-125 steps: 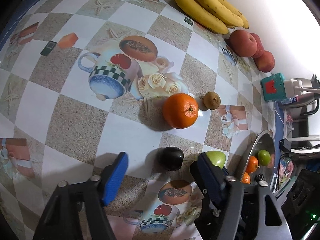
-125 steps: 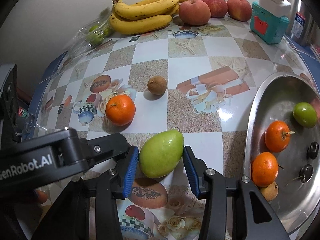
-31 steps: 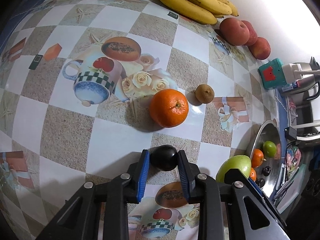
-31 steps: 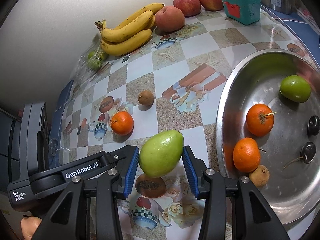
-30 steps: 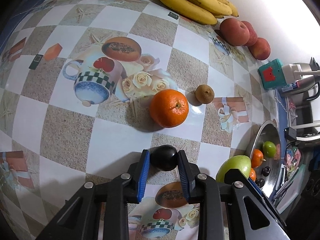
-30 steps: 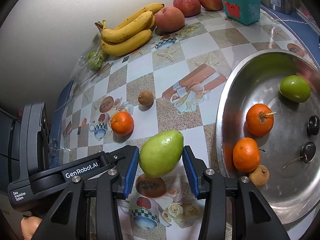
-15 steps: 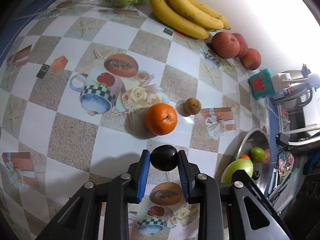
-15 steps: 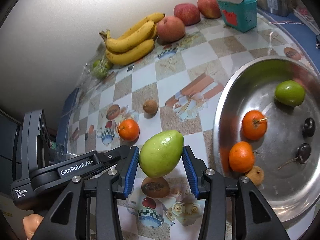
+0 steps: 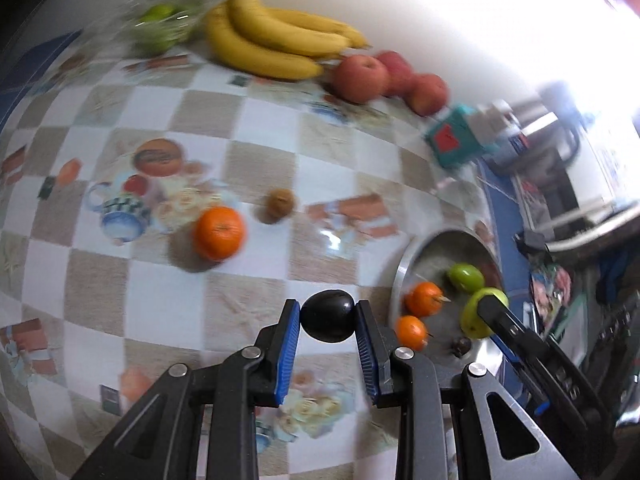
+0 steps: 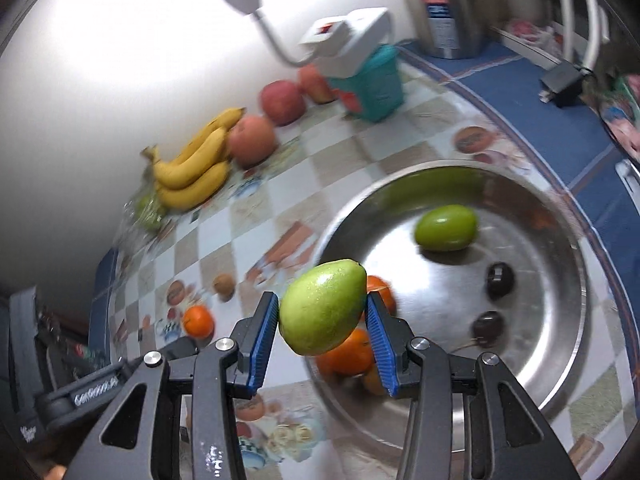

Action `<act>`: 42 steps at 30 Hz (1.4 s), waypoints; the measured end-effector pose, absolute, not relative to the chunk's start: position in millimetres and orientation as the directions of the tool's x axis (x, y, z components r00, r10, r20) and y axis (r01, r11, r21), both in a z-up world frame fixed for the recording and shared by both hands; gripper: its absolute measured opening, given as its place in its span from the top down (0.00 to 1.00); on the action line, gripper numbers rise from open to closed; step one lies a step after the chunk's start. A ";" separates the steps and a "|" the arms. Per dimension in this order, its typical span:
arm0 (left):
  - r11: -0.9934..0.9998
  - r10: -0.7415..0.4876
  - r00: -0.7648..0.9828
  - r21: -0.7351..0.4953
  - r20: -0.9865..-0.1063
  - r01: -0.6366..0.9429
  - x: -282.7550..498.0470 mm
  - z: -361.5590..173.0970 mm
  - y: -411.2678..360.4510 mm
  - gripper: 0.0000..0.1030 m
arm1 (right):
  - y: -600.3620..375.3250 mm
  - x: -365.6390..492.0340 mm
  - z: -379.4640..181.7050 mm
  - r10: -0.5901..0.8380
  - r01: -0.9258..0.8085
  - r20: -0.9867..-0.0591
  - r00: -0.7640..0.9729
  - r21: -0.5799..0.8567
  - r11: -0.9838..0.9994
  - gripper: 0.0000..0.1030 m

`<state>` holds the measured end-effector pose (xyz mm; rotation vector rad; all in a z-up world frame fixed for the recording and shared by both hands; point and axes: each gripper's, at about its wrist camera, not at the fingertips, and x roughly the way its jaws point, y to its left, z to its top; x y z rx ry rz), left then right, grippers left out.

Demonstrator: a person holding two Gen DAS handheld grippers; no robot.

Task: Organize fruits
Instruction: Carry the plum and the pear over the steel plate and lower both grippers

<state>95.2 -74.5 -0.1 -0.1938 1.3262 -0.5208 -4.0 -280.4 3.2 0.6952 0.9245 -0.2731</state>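
Observation:
My left gripper (image 9: 327,320) is shut on a small dark plum (image 9: 328,315), held above the checked tablecloth. My right gripper (image 10: 322,316) is shut on a green pear (image 10: 323,312), which hangs over the near rim of the steel bowl (image 10: 560,380). In the bowl lie a green fruit (image 10: 446,227), two dark plums (image 10: 500,278) and oranges (image 10: 348,350) partly hidden behind the pear. In the left wrist view the pear (image 9: 478,312) and the right gripper's arm show over the bowl (image 9: 400,270). An orange (image 9: 219,233) and a small brown fruit (image 9: 281,201) lie loose on the cloth.
Bananas (image 9: 276,42), red apples (image 9: 362,74) and a bag of green fruit (image 9: 160,26) line the wall at the back. A teal box (image 10: 374,80) with a white plug and a steel kettle (image 10: 452,8) stand beyond the bowl.
Both grippers have risen and swung toward the steel bowl with their fruit. The pear now hangs over the bowl's rim, and the table looks farther away in both views.

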 end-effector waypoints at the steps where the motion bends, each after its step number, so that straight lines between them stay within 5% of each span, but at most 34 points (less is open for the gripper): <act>1: 0.864 -0.472 0.142 -0.425 -0.870 0.270 93.3 0.2 -82.2 0.71 | -285.7 -7.4 2.4 0.064 0.514 -0.809 0.584 0.430 0.743 0.55; 17: 0.768 -0.505 -0.001 -0.450 -0.863 0.456 34.4 -18.2 -154.1 0.71 | -313.6 -30.3 -14.3 0.053 0.578 -0.832 0.553 0.428 0.694 0.55; 42: 0.738 -0.507 -0.111 -0.497 -0.855 0.456 14.1 -57.6 -190.0 0.70 | -330.1 -21.7 -45.7 0.120 0.572 -0.857 0.501 0.432 0.697 0.55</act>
